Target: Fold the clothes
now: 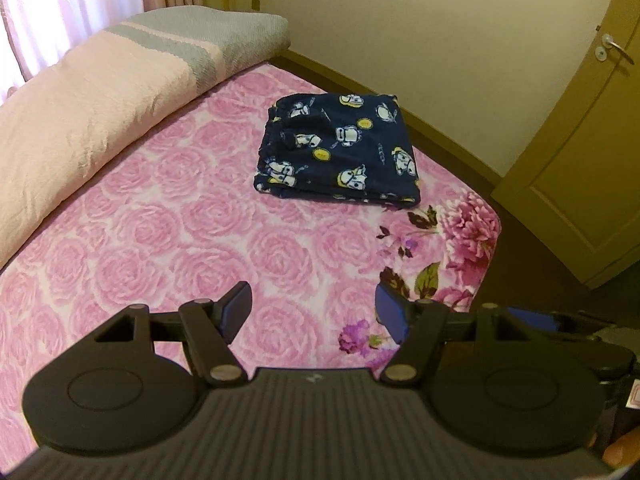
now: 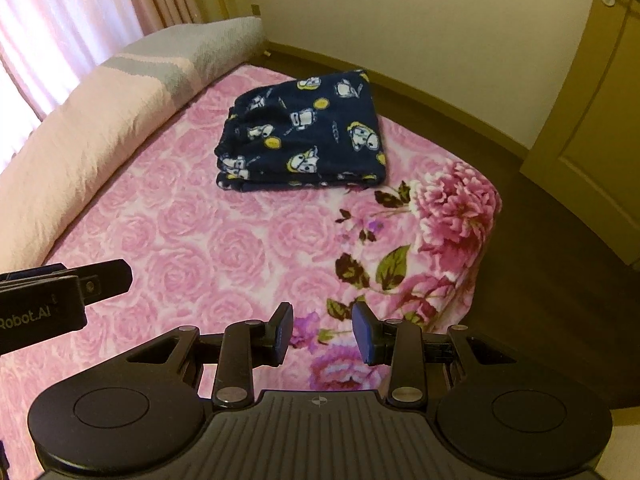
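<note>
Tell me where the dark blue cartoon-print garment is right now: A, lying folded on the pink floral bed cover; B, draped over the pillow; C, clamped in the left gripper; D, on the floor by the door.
A: the folded garment lies on the bed cover, clear of both empty grippers.

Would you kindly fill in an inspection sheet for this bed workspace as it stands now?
Surface: pink rose-print blanket covering the bed.
Job's things: navy cartoon-print garment, folded, lying near the far edge.
Clutter: rolled pink-and-grey quilt along the window side.
Grippers: left gripper open and empty; right gripper open narrower, empty; both short of the garment.
Cables: nothing seen.
Surroundings: curtains, cream wall, door with lever handle, dark floor.
</note>
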`<state>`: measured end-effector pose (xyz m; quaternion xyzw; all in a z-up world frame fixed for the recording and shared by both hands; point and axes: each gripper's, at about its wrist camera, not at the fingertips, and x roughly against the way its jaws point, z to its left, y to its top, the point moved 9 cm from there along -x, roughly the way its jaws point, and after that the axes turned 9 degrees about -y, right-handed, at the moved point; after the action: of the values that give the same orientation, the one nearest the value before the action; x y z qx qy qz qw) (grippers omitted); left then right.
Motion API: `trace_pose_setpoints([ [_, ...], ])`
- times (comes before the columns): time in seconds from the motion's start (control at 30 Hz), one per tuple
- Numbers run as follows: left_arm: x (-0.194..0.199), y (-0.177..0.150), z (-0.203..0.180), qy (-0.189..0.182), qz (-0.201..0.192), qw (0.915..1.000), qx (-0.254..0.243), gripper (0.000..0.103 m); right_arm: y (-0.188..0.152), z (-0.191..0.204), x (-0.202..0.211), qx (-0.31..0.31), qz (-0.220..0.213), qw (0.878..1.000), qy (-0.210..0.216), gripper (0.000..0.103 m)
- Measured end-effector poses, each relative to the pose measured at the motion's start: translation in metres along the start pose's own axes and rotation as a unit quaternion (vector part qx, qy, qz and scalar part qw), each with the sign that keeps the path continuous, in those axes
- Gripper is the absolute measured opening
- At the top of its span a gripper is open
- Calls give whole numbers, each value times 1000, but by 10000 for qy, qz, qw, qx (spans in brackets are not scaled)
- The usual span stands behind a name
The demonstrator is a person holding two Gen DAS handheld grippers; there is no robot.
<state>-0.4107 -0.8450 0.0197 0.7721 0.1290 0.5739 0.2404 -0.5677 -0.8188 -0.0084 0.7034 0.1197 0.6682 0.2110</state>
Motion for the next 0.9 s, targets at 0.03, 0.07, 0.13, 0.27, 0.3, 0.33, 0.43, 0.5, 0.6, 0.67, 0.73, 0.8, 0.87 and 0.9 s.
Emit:
trace_pose_setpoints([
  [0.03, -4, 3, -1, 13, 21, 10000, -6, 65, 3, -1, -3, 4, 25, 10000, 10, 37],
  [0.07, -8, 6, -3, 27, 42, 10000, -12, 65, 6, -3, -7, 10, 48, 10000, 19, 37],
  [0.13, -16, 11, -6, 30, 78, 10000, -18, 65, 11, -5, -12, 23, 87, 10000, 27, 37],
  [0.27, -30, 22, -11, 48, 129, 9999, -6, 65, 23, -11, -24, 37, 166, 9998, 45, 37],
  [0.3, -33, 25, -12, 61, 135, 9999, 1, 65, 26, -13, -26, 40, 184, 9998, 52, 37],
  [0.33, -35, 27, -13, 82, 139, 9999, 2, 65, 29, -14, -29, 46, 203, 9998, 62, 37],
  [0.43, -43, 35, -14, 140, 153, 9998, 5, 65, 39, -16, -38, 67, 250, 9996, 94, 37],
  [0.5, -48, 40, -14, 183, 164, 9997, 17, 65, 45, -18, -43, 73, 279, 9995, 115, 37],
  [0.6, -55, 48, -14, 239, 181, 9995, 41, 65, 54, -19, -51, 100, 312, 9993, 168, 37],
  [0.67, -60, 52, -15, 260, 192, 9995, 53, 65, 60, -20, -56, 119, 333, 9992, 190, 37],
  [0.73, -64, 57, -15, 275, 207, 9994, 68, 65, 65, -20, -61, 138, 355, 9991, 208, 37],
  [0.8, -69, 60, -14, 284, 226, 9993, 90, 65, 70, -20, -67, 161, 378, 9989, 222, 37],
  [0.87, -73, 63, -13, 295, 239, 9992, 115, 65, 75, -20, -72, 187, 401, 9988, 230, 37],
  [0.9, -75, 65, -12, 302, 243, 9992, 126, 65, 77, -20, -74, 193, 409, 9987, 230, 37],
])
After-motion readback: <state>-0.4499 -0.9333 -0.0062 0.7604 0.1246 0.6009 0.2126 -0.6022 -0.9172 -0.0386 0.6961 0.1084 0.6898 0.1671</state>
